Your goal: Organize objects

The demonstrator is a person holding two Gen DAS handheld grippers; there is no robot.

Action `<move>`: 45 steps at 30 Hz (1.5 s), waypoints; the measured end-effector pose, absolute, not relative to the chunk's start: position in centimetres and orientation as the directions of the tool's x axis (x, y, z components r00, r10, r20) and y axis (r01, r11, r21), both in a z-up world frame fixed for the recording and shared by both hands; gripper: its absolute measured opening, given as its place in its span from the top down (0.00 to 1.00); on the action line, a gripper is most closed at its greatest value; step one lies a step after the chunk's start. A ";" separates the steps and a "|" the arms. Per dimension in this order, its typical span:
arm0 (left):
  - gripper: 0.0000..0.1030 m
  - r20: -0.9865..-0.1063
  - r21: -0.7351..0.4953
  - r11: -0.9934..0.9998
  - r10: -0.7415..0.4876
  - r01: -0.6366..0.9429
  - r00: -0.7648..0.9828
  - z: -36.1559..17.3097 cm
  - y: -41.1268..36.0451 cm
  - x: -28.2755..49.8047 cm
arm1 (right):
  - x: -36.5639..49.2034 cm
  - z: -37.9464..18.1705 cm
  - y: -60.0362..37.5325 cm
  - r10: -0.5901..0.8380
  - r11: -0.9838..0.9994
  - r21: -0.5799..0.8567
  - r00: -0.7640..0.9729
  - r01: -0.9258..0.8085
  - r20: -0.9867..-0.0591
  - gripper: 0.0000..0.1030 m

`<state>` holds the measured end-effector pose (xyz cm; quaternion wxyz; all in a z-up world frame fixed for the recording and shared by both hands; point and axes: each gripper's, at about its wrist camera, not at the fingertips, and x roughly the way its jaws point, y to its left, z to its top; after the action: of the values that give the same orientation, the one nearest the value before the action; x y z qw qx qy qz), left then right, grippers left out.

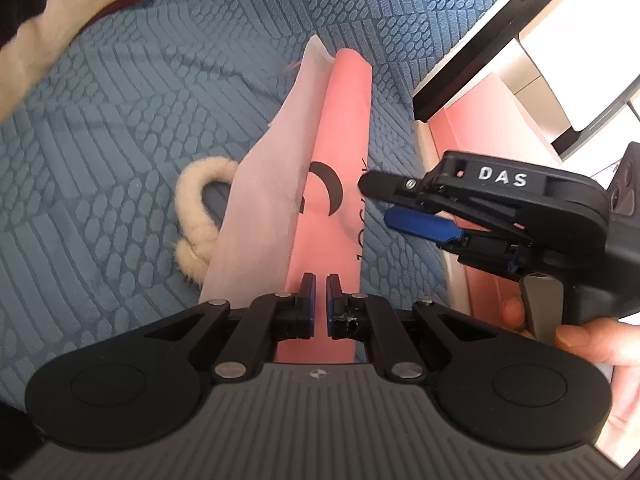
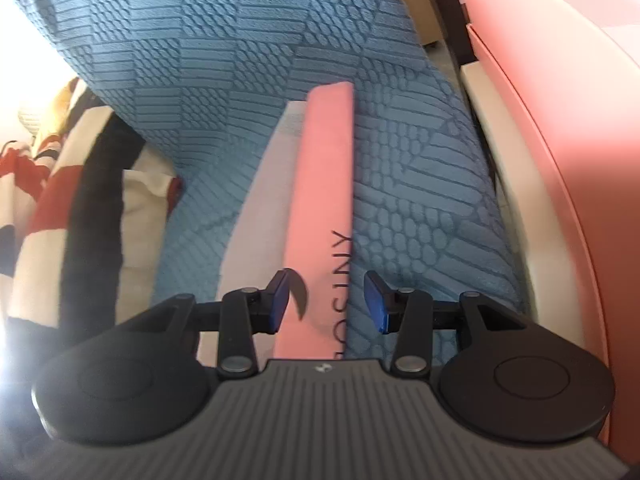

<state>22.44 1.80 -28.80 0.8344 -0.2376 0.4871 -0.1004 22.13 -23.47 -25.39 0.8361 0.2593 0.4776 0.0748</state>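
A long folded pink cloth bag (image 1: pixel 344 120) with a black crescent mark and lettering lies lengthwise on the blue patterned bedspread (image 1: pixel 120 120). A paler sheet (image 1: pixel 272 184) sits along its left side. My left gripper (image 1: pixel 320 288) is at the bag's near end, its jaws almost together with pink cloth showing in the narrow gap. My right gripper (image 1: pixel 378 200) reaches in from the right, beside the bag's edge. In the right wrist view, the right gripper (image 2: pixel 328 300) is open astride the bag (image 2: pixel 326 184), with the right pad clear of the cloth.
A fluffy cream ring (image 1: pixel 200 216) lies left of the bag, partly under the pale sheet. A cream cloth (image 1: pixel 60 20) sits at the far left. A striped red, white and black cloth (image 2: pixel 40 200) lies left. A pink panel (image 2: pixel 560 120) borders the bed on the right. A hand (image 1: pixel 580 336) holds the right gripper.
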 end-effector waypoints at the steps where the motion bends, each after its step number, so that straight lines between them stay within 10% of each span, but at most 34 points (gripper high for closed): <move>1: 0.92 -0.768 -0.484 0.873 -0.390 -0.061 0.509 -28.7 1.7 22.4 | 22.2 -25.7 -23.4 0.374 0.853 0.505 0.523 0.129 -0.766 0.56; 17: 0.92 -0.748 -0.554 0.813 -0.393 -0.177 0.535 -29.5 4.1 22.5 | 21.5 -27.3 -23.1 0.621 0.637 0.757 0.484 0.147 -0.616 0.57; 25: 0.92 -0.743 -0.571 0.799 -0.406 -0.188 0.533 -29.6 4.4 22.6 | 21.7 -27.1 -22.2 0.538 0.724 0.672 0.480 0.158 -0.693 0.92; 45: 0.92 -0.680 -0.643 0.762 -0.521 -0.078 0.516 -30.7 1.2 23.2 | 18.7 -24.1 -24.2 0.396 0.810 0.560 0.542 0.174 -0.741 0.93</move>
<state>23.16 1.17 -30.72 0.8108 -0.3169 0.4728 -0.1366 18.71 -24.18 -24.07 0.8249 0.3010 0.4737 0.0672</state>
